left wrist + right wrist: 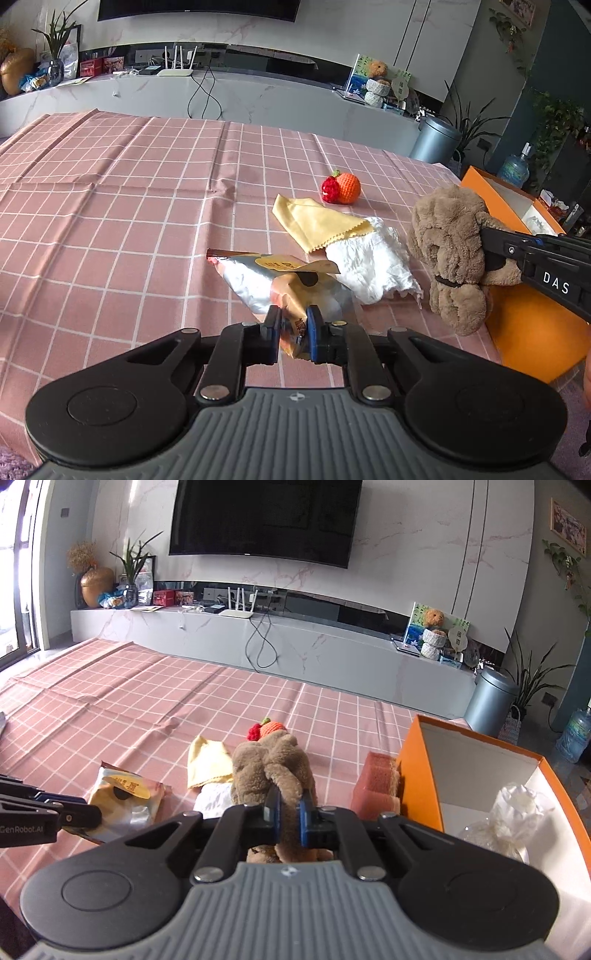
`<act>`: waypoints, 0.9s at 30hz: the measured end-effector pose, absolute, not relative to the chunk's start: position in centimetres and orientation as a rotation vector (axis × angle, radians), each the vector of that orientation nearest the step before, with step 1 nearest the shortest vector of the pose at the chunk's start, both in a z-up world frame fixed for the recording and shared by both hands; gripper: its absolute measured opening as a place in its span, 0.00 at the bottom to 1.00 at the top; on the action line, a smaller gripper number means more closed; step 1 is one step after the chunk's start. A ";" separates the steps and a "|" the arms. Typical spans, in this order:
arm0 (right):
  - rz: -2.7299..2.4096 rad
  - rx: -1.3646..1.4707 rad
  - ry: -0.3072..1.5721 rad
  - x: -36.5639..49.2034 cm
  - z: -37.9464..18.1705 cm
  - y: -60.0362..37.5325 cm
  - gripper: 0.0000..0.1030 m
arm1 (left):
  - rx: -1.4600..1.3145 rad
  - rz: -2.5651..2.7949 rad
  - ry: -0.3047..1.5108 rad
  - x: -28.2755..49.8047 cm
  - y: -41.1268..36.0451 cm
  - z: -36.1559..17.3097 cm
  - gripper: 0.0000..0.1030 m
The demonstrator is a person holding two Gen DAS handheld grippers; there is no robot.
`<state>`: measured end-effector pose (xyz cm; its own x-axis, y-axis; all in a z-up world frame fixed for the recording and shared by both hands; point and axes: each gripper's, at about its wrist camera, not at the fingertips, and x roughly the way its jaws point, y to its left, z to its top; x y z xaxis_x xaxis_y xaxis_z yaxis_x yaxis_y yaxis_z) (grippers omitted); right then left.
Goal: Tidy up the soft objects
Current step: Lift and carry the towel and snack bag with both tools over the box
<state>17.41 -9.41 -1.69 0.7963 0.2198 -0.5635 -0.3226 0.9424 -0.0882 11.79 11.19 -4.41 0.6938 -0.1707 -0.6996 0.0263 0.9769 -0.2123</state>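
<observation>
My left gripper (293, 325) is shut on the near edge of a silver and tan snack packet (273, 280), also seen in the right wrist view (125, 797). My right gripper (289, 810) is shut on a brown plush toy (273, 771) and holds it just left of the orange box (417, 775); the toy (448, 254) also shows in the left wrist view. A yellow cloth (314, 223), a white crumpled cloth (369, 262) and a knitted orange and red fruit (341, 188) lie on the pink checked tablecloth (110, 221).
The open orange box holds a clear bag with white contents (509, 819). A pink sponge block (376, 786) stands against the box's left wall. A grey bin (491, 698) and a TV console (295, 642) stand beyond the table.
</observation>
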 end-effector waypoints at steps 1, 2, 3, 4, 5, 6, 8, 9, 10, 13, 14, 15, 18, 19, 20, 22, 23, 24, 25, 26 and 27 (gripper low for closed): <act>0.301 -0.184 0.583 16.8 -1.7 -9.5 0.06 | -0.192 -0.119 0.801 11.3 11.1 -4.4 0.15; 0.313 -0.186 0.588 16.0 -1.9 -9.5 0.06 | -0.191 -0.129 0.805 10.9 10.9 -4.5 0.15; 0.325 -0.191 0.595 15.3 -2.1 -9.4 0.06 | -0.189 -0.140 0.811 10.4 10.6 -4.6 0.15; 0.335 -0.194 0.603 14.7 -2.4 -9.3 0.06 | -0.188 -0.151 0.818 10.0 10.4 -4.7 0.15; 0.346 -0.198 0.611 14.1 -2.7 -9.3 0.06 | -0.189 -0.162 0.827 9.6 10.3 -5.0 0.15; 0.356 -0.204 0.614 13.5 -2.9 -9.1 0.06 | -0.191 -0.171 0.838 9.2 10.2 -5.2 0.15; 0.382 -0.220 0.613 12.4 -3.3 -8.7 0.06 | -0.196 -0.185 0.860 8.6 10.0 -5.7 0.15; 0.398 -0.225 0.616 11.9 -3.5 -8.5 0.07 | -0.193 -0.192 0.872 8.2 9.9 -6.0 0.15; 0.420 -0.230 0.622 11.5 -3.7 -8.2 0.07 | -0.189 -0.196 0.880 7.9 9.8 -6.2 0.15; 0.463 -0.243 0.629 10.5 -4.7 -7.4 0.07 | -0.188 -0.191 0.890 7.3 9.7 -6.8 0.15; 0.478 -0.244 0.630 10.3 -4.9 -7.1 0.08 | -0.189 -0.187 0.889 7.1 9.7 -6.8 0.16; 0.490 -0.244 0.630 10.1 -5.0 -6.9 0.08 | -0.188 -0.184 0.888 7.1 9.7 -6.8 0.16; 0.515 -0.253 0.630 9.6 -5.4 -6.6 0.13 | -0.188 -0.177 0.874 6.8 9.6 -6.3 0.23; 0.519 -0.251 0.629 9.6 -5.4 -6.7 0.15 | -0.191 -0.180 0.865 6.7 9.5 -6.1 0.33; 0.525 -0.240 0.635 9.7 -5.3 -6.9 0.17 | -0.194 -0.181 0.852 6.5 9.6 -5.8 0.41; 0.528 -0.207 0.648 9.8 -5.1 -7.3 0.19 | -0.198 -0.169 0.824 6.2 9.6 -5.1 0.51; 0.528 -0.187 0.655 9.9 -4.9 -7.6 0.25 | -0.199 -0.165 0.810 6.1 9.6 -4.8 0.54; 0.525 -0.163 0.657 10.0 -4.7 -7.9 0.29 | -0.201 -0.163 0.794 6.0 9.6 -4.4 0.55; 0.522 -0.145 0.657 10.0 -4.5 -8.2 0.30 | -0.206 -0.162 0.781 5.9 9.7 -4.1 0.59; 0.519 -0.127 0.655 10.0 -4.3 -8.5 0.33 | -0.213 -0.158 0.767 5.8 9.8 -3.8 0.64; 0.512 -0.105 0.651 10.1 -4.0 -8.9 0.37 | -0.222 -0.149 0.749 5.8 10.0 -3.5 0.66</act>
